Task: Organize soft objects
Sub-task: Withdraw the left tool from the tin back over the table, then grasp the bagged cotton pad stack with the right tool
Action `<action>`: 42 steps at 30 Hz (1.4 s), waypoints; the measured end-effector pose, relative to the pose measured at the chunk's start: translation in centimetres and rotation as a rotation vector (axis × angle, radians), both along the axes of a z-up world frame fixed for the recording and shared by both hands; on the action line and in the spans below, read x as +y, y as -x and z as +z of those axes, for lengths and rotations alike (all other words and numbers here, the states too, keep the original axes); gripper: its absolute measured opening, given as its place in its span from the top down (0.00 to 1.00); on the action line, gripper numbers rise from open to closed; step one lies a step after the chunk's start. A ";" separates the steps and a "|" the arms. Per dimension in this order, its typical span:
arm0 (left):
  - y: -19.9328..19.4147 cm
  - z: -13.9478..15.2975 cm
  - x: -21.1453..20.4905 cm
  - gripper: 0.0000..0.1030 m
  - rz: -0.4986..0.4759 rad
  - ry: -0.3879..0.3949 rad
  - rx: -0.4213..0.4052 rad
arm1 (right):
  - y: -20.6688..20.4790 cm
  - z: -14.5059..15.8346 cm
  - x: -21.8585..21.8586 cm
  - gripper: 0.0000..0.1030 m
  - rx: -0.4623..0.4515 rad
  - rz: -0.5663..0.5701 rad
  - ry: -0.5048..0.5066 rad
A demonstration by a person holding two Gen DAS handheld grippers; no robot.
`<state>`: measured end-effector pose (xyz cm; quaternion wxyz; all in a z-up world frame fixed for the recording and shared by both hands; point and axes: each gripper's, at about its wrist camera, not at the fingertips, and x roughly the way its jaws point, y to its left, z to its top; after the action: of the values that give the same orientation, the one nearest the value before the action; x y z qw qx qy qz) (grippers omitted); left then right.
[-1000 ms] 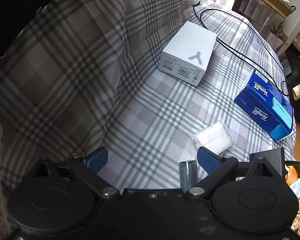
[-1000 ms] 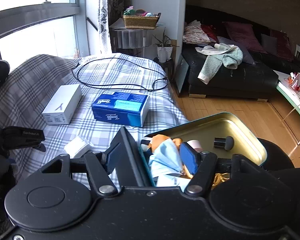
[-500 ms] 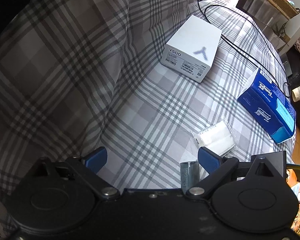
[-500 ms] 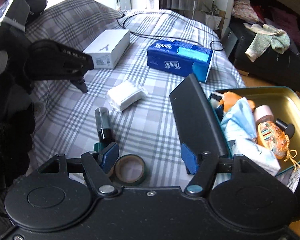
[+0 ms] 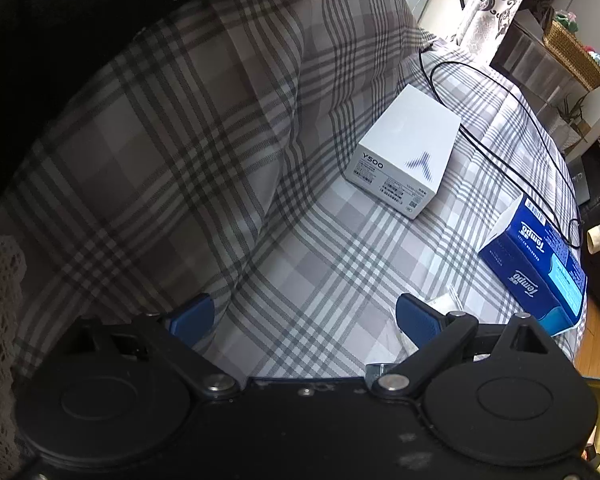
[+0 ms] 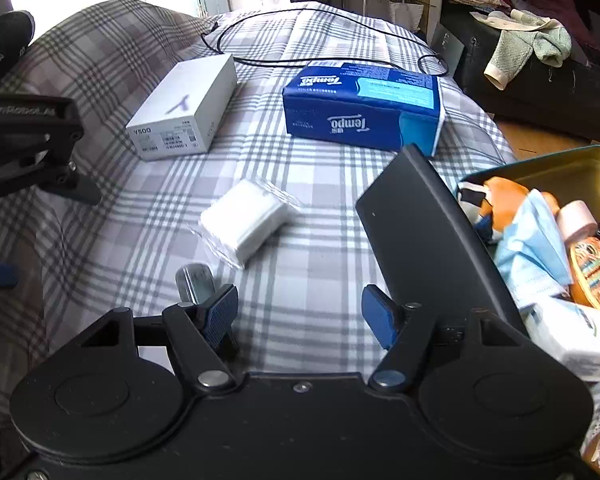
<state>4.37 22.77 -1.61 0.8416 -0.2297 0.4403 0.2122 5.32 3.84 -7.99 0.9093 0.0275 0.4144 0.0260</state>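
A white soft packet in clear wrap [image 6: 244,220] lies on the plaid cloth [image 6: 312,332], a little ahead of my right gripper [image 6: 298,314]. That gripper is open, with only cloth between its blue pads. A silvery cylinder [image 6: 194,280] lies just outside its left finger. To the right stands an open tin [image 6: 560,172] holding a blue face mask [image 6: 536,248], orange cloth and a tape roll. My left gripper [image 5: 303,314] is wide open above bare plaid cloth. Its right finger hides most of the white packet [image 5: 444,304].
A white Y500 box [image 6: 184,112] and a blue Tempo tissue pack [image 6: 364,108] sit further back, with a black cable [image 6: 320,60] looped behind them. The tin's dark lid [image 6: 428,232] stands tilted beside my right finger. A dark sofa with clothes [image 6: 528,44] is at far right.
My right gripper has dropped and swung toward the cloth, so the white packet is now closer ahead and the tape roll has left view. The left view has rolled slightly.
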 end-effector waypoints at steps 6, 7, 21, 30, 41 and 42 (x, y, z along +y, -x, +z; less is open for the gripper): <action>0.7 1.5 0.3 0.05 -0.001 -0.028 -0.050 | -3.1 -0.6 2.3 0.36 -0.062 0.028 -0.011; 0.9 1.7 0.3 0.05 0.001 -0.035 -0.058 | -3.6 -0.7 2.5 0.35 -0.065 0.028 -0.017; 1.5 2.6 0.7 0.04 0.007 -0.062 -0.087 | -8.5 -3.5 4.0 0.28 0.058 -0.037 0.025; 1.3 2.1 0.6 0.04 -0.005 -0.051 -0.065 | -7.5 -3.3 3.4 0.51 0.050 0.015 0.081; 0.7 0.4 -0.1 0.04 -0.053 -0.060 -0.007 | -4.6 -1.0 0.0 0.53 0.079 -0.021 -0.006; 0.6 0.1 -0.2 0.04 -0.065 -0.062 0.002 | -4.2 -0.7 -0.2 0.53 0.078 -0.020 -0.005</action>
<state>3.82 22.58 -1.49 0.8544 -0.1888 0.4414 0.1988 9.52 3.68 -8.67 0.8927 0.0346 0.4490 0.0168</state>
